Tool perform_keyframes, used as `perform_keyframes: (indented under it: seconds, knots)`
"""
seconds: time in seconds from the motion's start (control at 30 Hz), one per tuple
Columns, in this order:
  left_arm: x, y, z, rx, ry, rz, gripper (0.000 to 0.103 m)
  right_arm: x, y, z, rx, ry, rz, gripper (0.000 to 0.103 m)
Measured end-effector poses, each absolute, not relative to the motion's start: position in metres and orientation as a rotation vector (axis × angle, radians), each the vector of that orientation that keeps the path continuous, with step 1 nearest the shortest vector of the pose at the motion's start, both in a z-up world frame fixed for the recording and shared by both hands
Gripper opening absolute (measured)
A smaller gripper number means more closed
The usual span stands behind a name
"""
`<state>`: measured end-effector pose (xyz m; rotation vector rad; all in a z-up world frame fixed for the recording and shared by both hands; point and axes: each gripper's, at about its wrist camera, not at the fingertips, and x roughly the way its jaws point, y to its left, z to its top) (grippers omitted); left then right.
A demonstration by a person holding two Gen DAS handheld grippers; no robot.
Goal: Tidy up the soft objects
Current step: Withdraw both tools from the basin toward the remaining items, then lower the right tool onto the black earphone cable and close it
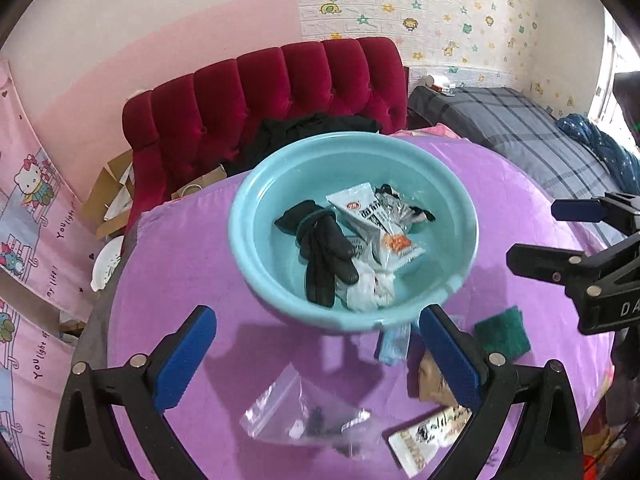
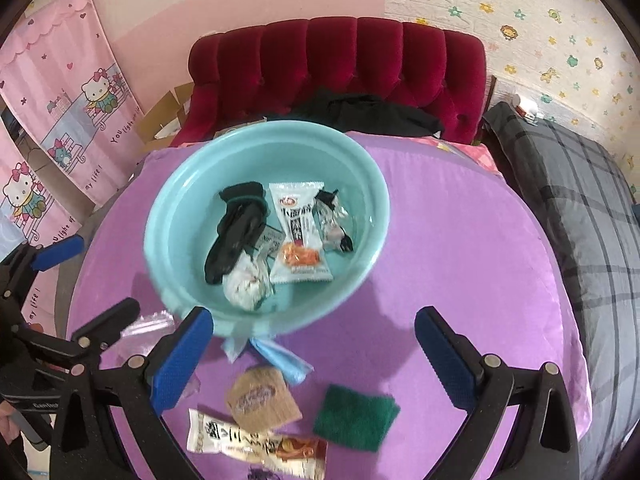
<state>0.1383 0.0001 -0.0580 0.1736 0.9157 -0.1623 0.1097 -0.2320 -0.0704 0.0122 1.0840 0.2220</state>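
A teal basin (image 1: 256,264) (image 2: 168,280) stands on the purple table and holds a black glove (image 1: 324,256) (image 2: 234,232), snack packets (image 1: 372,220) (image 2: 298,236) and a crumpled white wad (image 1: 370,288) (image 2: 246,284). In front of it lie a clear zip bag (image 1: 296,416), a light-blue packet (image 2: 280,360), a brown packet (image 2: 262,400), a green scouring pad (image 1: 502,336) (image 2: 356,418) and a long snack packet (image 2: 256,448). My left gripper (image 1: 316,360) is open and empty above the zip bag. My right gripper (image 2: 316,360) is open and empty above the brown packet and green pad.
The table wears a purple cloth (image 1: 192,264) (image 2: 460,264). A red tufted sofa (image 1: 260,92) (image 2: 340,60) with black clothing stands behind it. A grey plaid bed (image 1: 532,128) (image 2: 592,216) lies at the right. Cardboard and pink cartoon curtains are at the left.
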Motion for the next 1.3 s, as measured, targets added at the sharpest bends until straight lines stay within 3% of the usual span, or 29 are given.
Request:
perform_keyframes:
  seconds: [0.57, 1.3]
  knots:
    - [0.063, 0.006, -0.084, 0.122, 0.929, -0.149, 0.103, 0.031, -0.239, -0.084, 0.037, 1.096, 0.217, 0.103]
    - [0.008, 0.010, -0.145, 0.086, 0.995, -0.132, 0.103, -0.033, -0.232, -0.154, 0.050, 1.186, 0.201, 0.103]
